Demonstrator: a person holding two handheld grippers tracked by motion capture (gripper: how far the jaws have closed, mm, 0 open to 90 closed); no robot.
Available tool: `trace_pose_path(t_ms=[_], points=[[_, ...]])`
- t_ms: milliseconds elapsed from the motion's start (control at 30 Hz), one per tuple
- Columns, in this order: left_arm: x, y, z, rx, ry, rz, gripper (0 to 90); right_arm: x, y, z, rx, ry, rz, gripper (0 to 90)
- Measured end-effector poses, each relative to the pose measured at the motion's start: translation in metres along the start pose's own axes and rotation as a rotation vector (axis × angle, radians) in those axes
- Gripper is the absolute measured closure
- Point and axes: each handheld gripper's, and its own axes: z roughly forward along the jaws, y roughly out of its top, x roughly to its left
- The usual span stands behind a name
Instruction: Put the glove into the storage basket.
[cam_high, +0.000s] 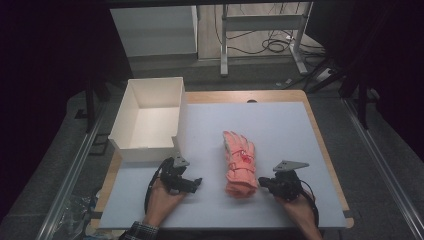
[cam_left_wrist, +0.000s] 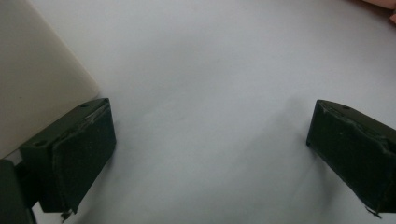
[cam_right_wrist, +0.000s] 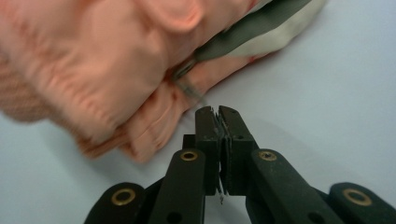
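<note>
Meanwhile, the right gripper (cam_high: 265, 183) was clenched on nothing, at three o'clock of the pink glove (cam_high: 240, 162). The left gripper (cam_high: 192, 184) gaped at nine o'clock.

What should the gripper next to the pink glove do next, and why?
Probably open its jaws. The right gripper sits just short of the pink glove near its cuff, and its jaws are pressed shut with nothing between them, so it cannot take hold yet. Once open, it could ease forward onto the cuff. The left gripper waits open near the white box.
</note>
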Motion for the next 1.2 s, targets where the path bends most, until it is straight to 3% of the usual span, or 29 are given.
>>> trace_pose_path(t_ms=[167,333,933,1200], points=[[0.000,0.000,0.000,0.000,0.000,0.000,1.4,0.010,-0.008,0.007,0.002,0.039,-0.028,87.1],[0.000,0.000,0.000,0.000,0.000,0.000,1.4,0.015,-0.010,0.011,0.007,0.045,-0.035,87.4],[0.000,0.000,0.000,0.003,0.002,0.004,1.7,0.041,0.004,0.038,-0.001,0.094,-0.086,86.8],[0.003,-0.002,-0.004,0.012,-0.012,0.037,2.5,0.050,0.012,0.049,-0.001,0.094,-0.114,86.6]])
